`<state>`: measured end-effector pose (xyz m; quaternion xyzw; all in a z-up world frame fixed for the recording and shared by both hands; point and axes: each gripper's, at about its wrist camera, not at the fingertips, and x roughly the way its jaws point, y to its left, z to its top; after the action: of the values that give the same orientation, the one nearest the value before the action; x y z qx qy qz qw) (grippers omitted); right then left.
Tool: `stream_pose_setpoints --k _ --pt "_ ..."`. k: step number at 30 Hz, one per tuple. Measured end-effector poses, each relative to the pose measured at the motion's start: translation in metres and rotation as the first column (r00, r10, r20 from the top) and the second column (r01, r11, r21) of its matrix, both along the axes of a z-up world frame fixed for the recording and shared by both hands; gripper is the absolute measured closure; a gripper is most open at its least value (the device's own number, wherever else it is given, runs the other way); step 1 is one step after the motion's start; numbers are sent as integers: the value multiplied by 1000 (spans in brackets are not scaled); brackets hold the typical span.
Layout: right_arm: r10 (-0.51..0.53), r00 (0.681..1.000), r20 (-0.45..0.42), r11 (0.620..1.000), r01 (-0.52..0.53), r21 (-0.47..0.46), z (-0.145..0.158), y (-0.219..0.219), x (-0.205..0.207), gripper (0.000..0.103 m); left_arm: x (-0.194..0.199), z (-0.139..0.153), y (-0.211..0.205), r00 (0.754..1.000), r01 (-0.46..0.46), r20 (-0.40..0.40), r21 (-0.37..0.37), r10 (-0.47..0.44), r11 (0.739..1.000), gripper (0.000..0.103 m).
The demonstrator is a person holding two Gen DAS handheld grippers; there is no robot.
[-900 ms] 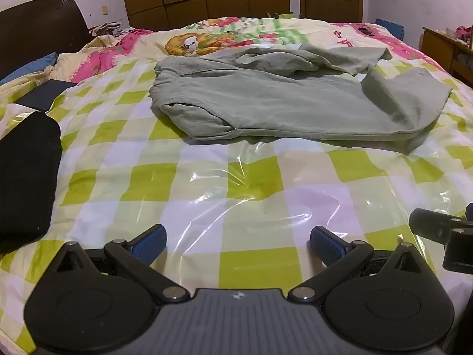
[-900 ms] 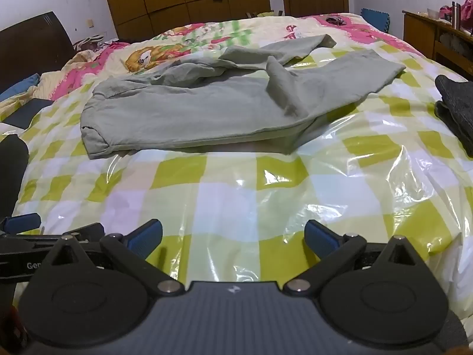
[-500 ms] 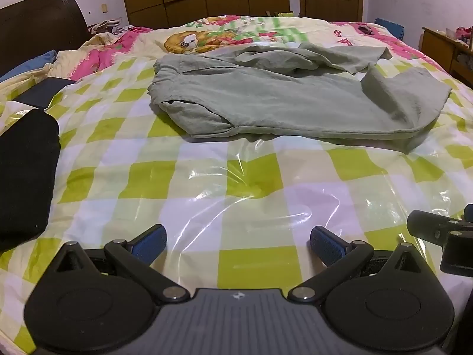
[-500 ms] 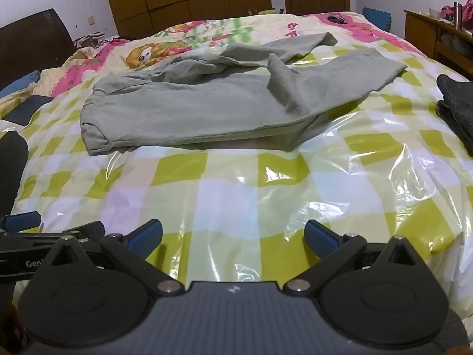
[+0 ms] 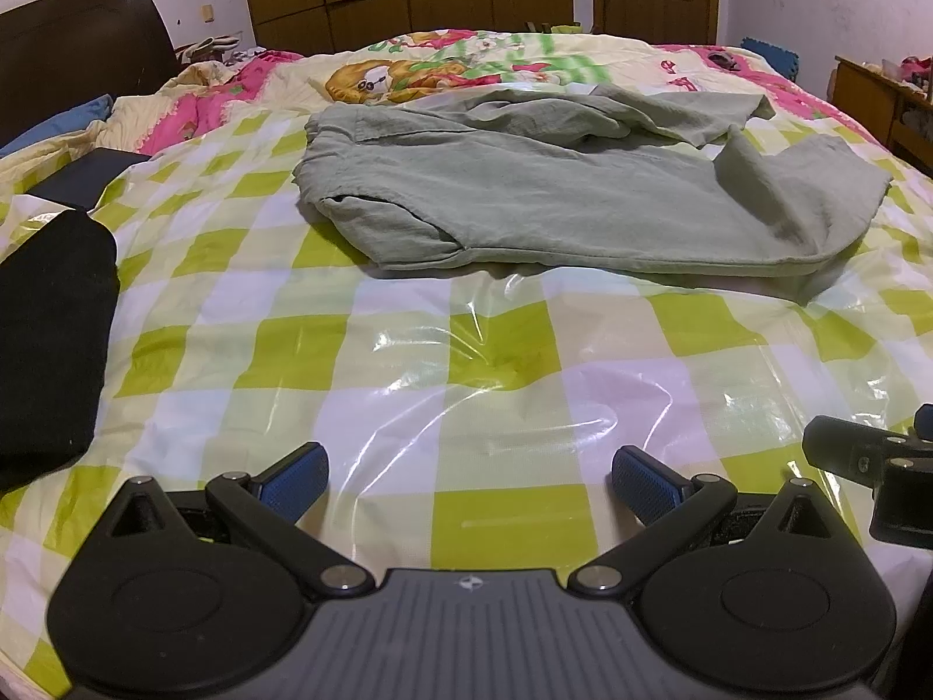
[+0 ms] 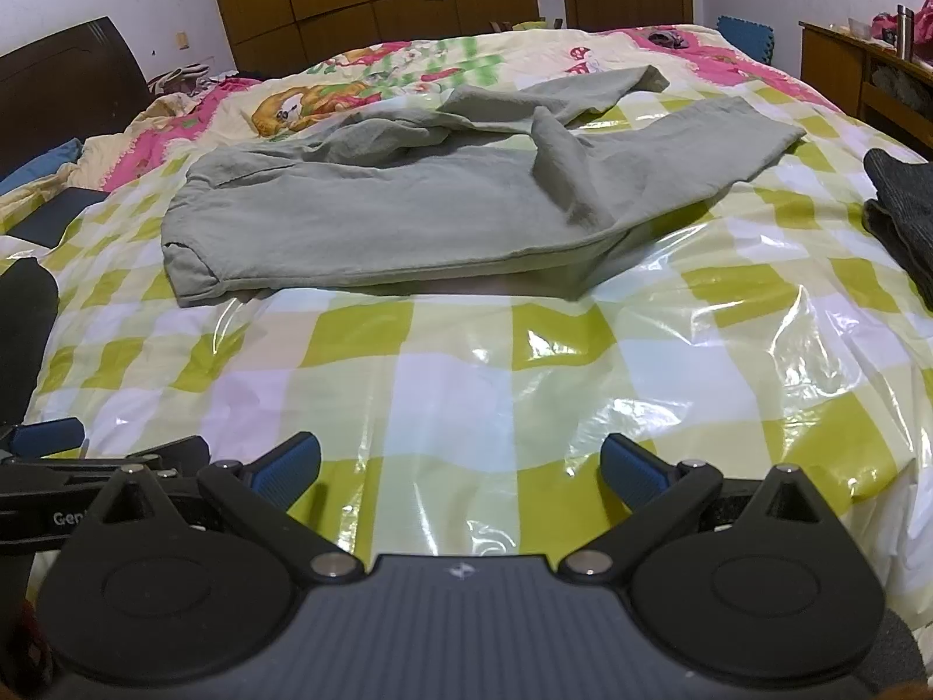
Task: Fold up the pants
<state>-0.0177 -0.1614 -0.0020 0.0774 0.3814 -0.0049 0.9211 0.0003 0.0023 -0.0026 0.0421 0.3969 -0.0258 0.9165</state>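
Left wrist view: the left gripper (image 5: 469, 481) hangs over the checked plastic sheet (image 5: 466, 373) with its fingers spread wide and nothing between them. The right gripper (image 6: 460, 466) is likewise spread and empty. The grey-green pants (image 5: 554, 198) lie rumpled farther up the bed, well apart from both.

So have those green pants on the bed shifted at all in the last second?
No. The green pants lie on the same squares of the checkered sheet, their far leg beside the cartoon quilt as before.
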Motion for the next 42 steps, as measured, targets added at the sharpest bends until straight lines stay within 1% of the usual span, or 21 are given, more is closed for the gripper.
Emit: stream_pose_setpoints --k 6,26,42 --pt "-1 1000 -1 1000 1 0 0 0 0 1 0 -1 4 1000 -4 -4 -16 4 1000 0" --pt "8 1000 -9 1000 -8 -17 -3 3 2 1 -4 7 -2 999 34 25 -18 -34 999 0" --pt "11 1000 -9 1000 -11 -16 -3 4 2 1 -4 8 -3 999 35 31 -16 -34 999 0"
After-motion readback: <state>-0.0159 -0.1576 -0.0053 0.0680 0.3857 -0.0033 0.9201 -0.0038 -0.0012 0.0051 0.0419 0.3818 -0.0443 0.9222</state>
